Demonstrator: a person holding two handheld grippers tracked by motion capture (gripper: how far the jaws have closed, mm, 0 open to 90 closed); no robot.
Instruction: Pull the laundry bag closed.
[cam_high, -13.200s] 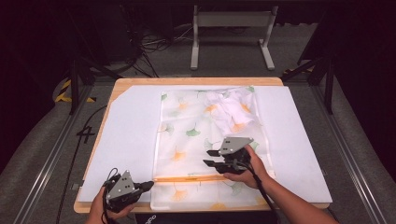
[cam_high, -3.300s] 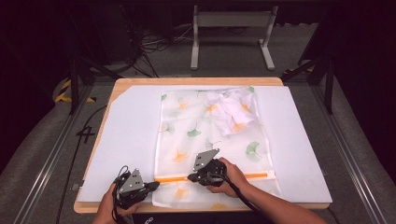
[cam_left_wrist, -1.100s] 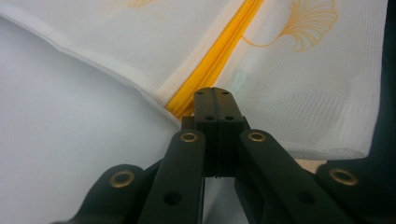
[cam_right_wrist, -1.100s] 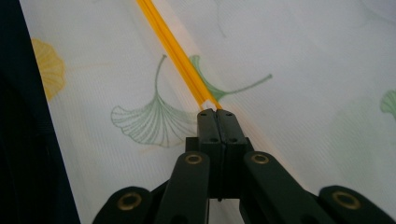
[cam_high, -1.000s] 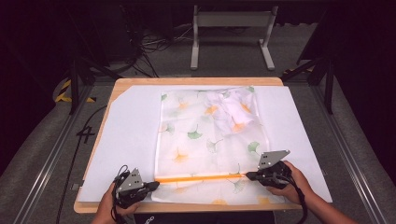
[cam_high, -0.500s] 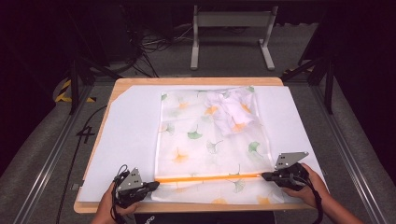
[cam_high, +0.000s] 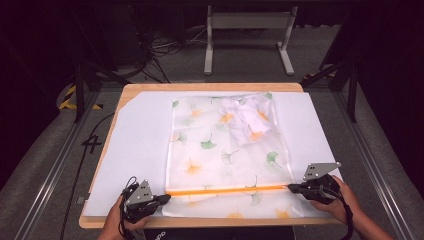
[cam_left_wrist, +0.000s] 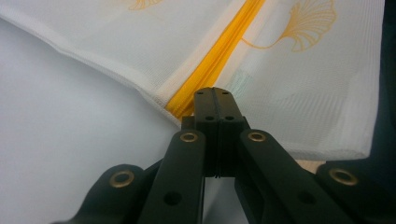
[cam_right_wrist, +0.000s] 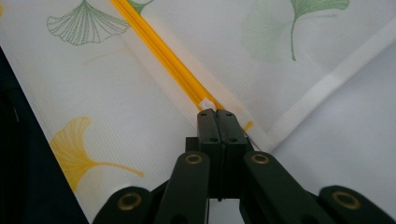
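A white mesh bag (cam_high: 227, 145) printed with ginkgo leaves lies flat on the table, with a crumpled white garment (cam_high: 247, 117) inside near its far end. An orange zipper (cam_high: 227, 189) runs across its near end. My left gripper (cam_high: 167, 196) is shut on the zipper's left end, where its jaws meet over the orange tape (cam_left_wrist: 224, 51) at the bag's edge. My right gripper (cam_high: 291, 188) is at the zipper's right end. In the right gripper view the gripper (cam_right_wrist: 215, 112) is shut on the zipper pull (cam_right_wrist: 208, 103), where the orange zipper (cam_right_wrist: 159, 49) ends.
A white sheet (cam_high: 135, 145) covers the wooden table (cam_high: 200, 86); the bag's near edge lies close to the table's front edge. Beyond the table stand a metal frame (cam_high: 247, 22) and loose cables (cam_high: 165, 47) on the dark floor.
My right gripper has travelled right along the zipper, from the bag's middle to its right edge. The left gripper has stayed at the zipper's left end.
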